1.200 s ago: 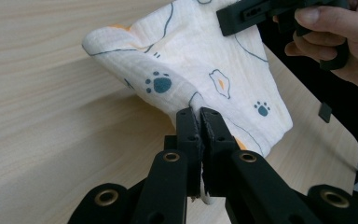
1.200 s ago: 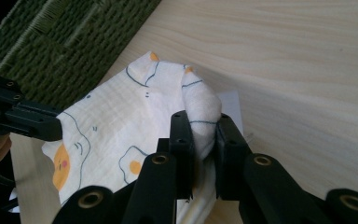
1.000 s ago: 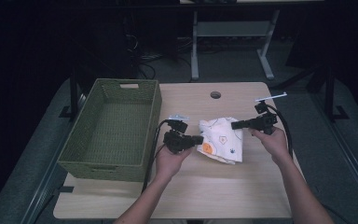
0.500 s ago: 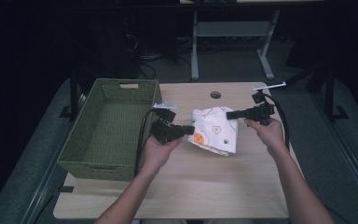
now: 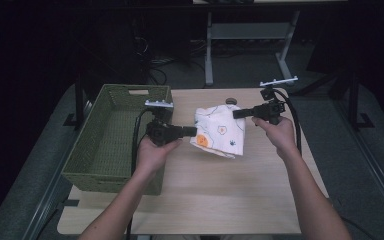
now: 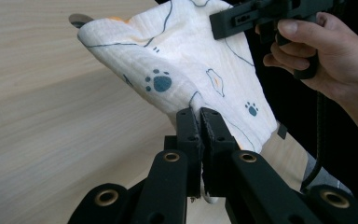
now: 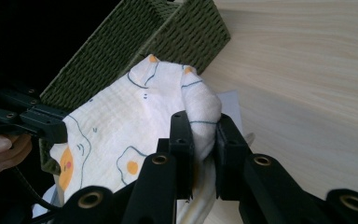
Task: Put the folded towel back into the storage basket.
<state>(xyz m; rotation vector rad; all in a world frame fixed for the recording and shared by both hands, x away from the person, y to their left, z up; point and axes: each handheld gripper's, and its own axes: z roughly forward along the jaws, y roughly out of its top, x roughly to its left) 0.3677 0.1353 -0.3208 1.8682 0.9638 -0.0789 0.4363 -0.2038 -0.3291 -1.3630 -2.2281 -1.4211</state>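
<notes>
Dark floor and desk legs surrounded a pale wooden table, where a green woven basket sat at nine o'clock from the centre and looked bare inside as far as the high view showed. A white cloth printed with eggs and paw marks hung between the two tools, lifted off the wood just beside the basket's right wall. The left gripper had its jaws pressed together on a fold at the cloth's nine-o'clock edge; its own view showed the fabric pinched tight between them. The right gripper was clamped on a bunched corner at about two o'clock, the cloth bulging up between its jaws. Judging by this, the pick-up was done: both grips looked secure and the cloth was in the air. What seemed left was carrying it toward nine o'clock over the basket rim, lowering it inside and letting go with both tools. Whether a fold was meant first, I could not tell.
</notes>
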